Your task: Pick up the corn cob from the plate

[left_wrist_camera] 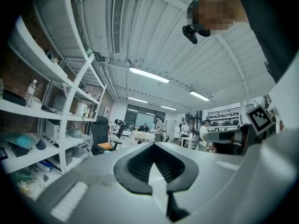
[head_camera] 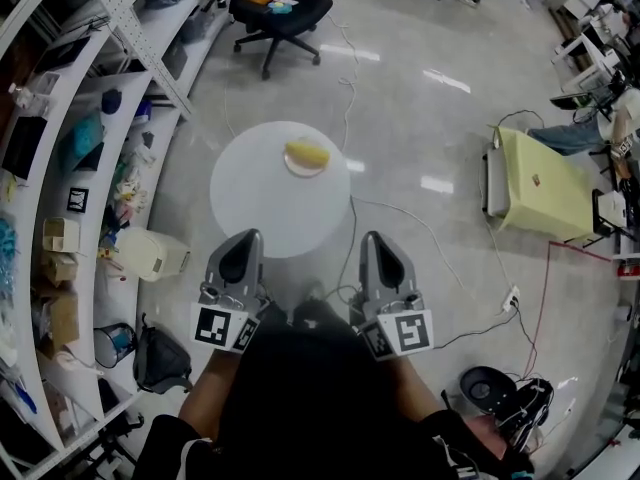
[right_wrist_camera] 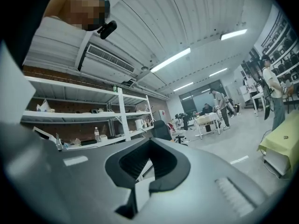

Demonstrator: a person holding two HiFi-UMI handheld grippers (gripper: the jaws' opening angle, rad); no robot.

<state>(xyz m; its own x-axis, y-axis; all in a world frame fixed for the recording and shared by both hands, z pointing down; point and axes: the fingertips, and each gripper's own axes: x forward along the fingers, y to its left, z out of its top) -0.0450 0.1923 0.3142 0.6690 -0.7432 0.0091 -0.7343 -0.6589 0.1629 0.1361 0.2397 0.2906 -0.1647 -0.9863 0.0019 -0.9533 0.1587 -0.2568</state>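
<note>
Corn cob (head_camera: 306,154) lies on plate (head_camera: 305,173); left tongs (head_camera: 245,236), right tongs (head_camera: 374,238) well short (both closed, empty).

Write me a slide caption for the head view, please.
Left gripper and right gripper, shut, face the corn cob on its plate.

The corn cob (head_camera: 307,154) was yellow and stubby, lying flat on its side on a small pale plate (head_camera: 292,169). It sat well ahead of the left gripper (head_camera: 245,236) and right gripper (head_camera: 375,238), roughly midway between their lines, clear of both.
</note>
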